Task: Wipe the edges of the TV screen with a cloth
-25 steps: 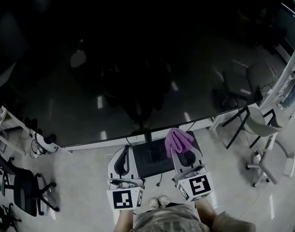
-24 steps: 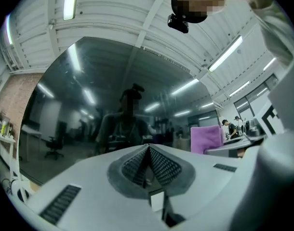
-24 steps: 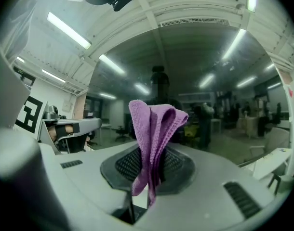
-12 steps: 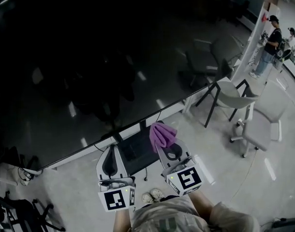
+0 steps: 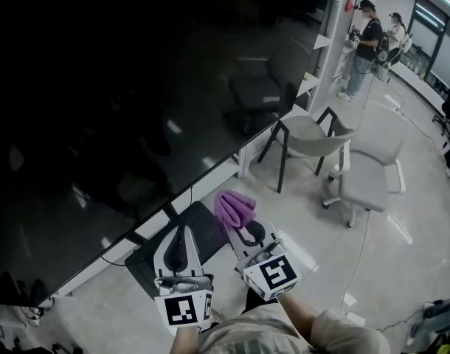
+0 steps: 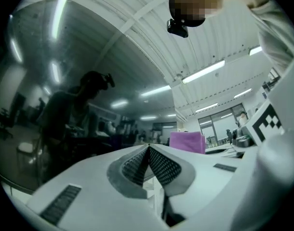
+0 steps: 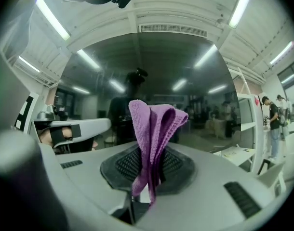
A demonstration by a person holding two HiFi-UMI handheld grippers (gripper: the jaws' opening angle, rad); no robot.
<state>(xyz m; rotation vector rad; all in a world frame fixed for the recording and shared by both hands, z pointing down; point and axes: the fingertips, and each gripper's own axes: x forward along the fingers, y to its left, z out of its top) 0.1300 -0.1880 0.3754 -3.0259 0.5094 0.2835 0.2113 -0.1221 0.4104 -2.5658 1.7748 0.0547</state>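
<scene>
TV screen [image 5: 99,109], dark and glossy, fills the left and centre of the head view. Its lower edge runs on a slant from the bottom left up toward the top right, with a pale strip beneath it. A black stand base [image 5: 147,260] sits on the floor [image 5: 313,234] below that edge.

Just right of the base, the left gripper [image 5: 182,231] points toward the lower edge, its jaws pressed together with nothing between them. It stands clear of the glass.

Beside it, the right gripper [image 5: 242,227] is clamped on a folded purple cloth [image 5: 234,206]. The cloth stands up out of the jaws, near the screen's lower edge; whether it touches cannot be told. The right gripper view shows the cloth [image 7: 154,129] pinched between the ribbed pads, with the screen's reflections behind it.

Farther right, the pale floor lies open as far as a grey chair [image 5: 306,139] close to the screen's right end and a swivel chair [image 5: 365,175] beyond it. Two people [image 5: 369,43] stand well apart at the top right.

Compared with a second ago, the view has swung right: the lower edge, then nearly level, now slants steeply, and the chairs and more floor have come into sight. Both grippers keep their places low in the picture, the cloth still held.
</scene>
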